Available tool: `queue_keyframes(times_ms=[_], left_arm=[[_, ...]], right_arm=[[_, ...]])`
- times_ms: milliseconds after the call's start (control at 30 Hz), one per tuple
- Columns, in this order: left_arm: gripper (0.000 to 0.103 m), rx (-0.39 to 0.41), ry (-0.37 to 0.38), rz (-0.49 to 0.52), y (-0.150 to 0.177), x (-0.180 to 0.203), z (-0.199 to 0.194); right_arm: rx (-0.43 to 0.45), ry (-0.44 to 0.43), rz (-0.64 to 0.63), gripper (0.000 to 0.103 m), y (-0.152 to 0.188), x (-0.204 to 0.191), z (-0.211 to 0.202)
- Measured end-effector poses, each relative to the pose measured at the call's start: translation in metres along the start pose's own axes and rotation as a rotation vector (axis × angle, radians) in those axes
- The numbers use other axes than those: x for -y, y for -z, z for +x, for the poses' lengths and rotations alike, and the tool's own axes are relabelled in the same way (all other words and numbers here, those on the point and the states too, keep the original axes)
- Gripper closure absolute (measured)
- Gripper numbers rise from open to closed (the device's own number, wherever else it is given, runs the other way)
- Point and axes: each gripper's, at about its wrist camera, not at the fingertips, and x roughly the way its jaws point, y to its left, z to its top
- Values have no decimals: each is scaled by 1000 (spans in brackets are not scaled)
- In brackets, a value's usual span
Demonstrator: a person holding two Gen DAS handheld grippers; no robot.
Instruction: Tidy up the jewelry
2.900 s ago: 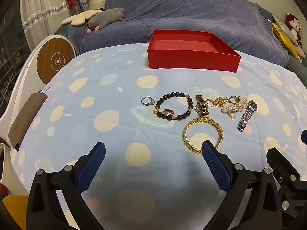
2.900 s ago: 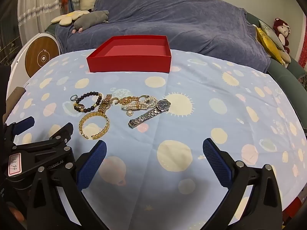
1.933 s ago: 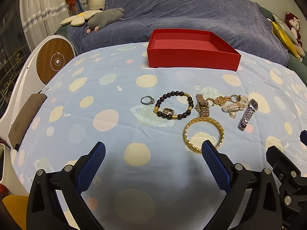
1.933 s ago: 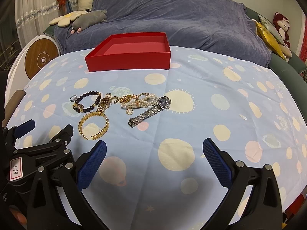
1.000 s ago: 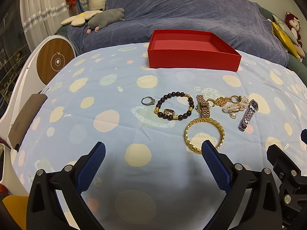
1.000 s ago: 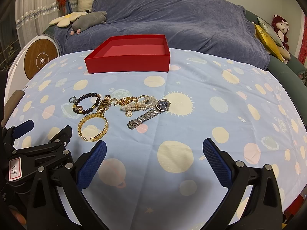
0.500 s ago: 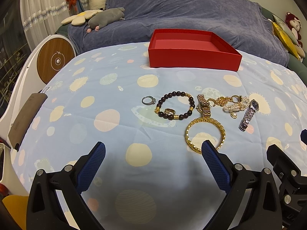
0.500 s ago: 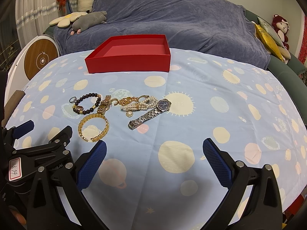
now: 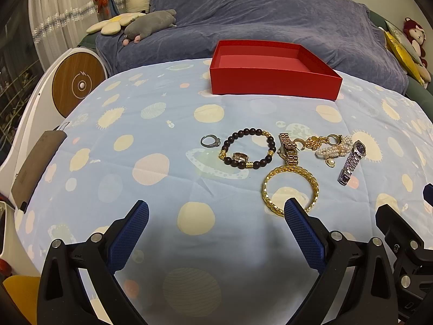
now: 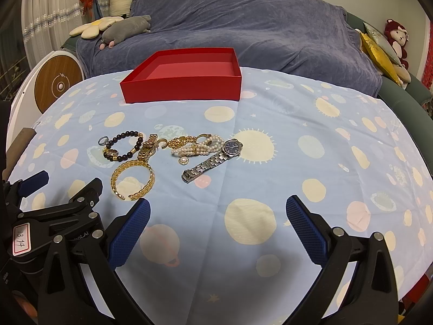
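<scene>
Both claws, left [image 9: 216, 218] and right [image 10: 217, 215], gape empty near the table's front edge. Right should pinch the silver watch [image 10: 213, 159] across its band, then carry it to the red box [image 10: 184, 81].

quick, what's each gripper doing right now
left gripper: open, holding nothing
right gripper: open, holding nothing

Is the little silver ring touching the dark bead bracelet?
Apart. In the left wrist view, the small silver ring lies just left of the dark beaded bracelet with gold beads, with a strip of blue tablecloth showing between them.
</scene>
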Motion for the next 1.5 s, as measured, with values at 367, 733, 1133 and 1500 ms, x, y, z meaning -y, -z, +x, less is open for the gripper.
queue_keyframes(times_ms=[367,733,1133,1500], left_arm=[[5,-1,1,0,0,-1,0],[5,-10,10,-5,1,-4,3],[5,-55,66,-128,-19,-40,14],[5,-51,140,-58,-17,-18,17]], right_arm=[[-1,-1,2,5,0,-1,0],[-2,0,2,5,0,-1,0],[-29,4,140,5,-19,25,28],[-43,18,158,12,-32,29,48]])
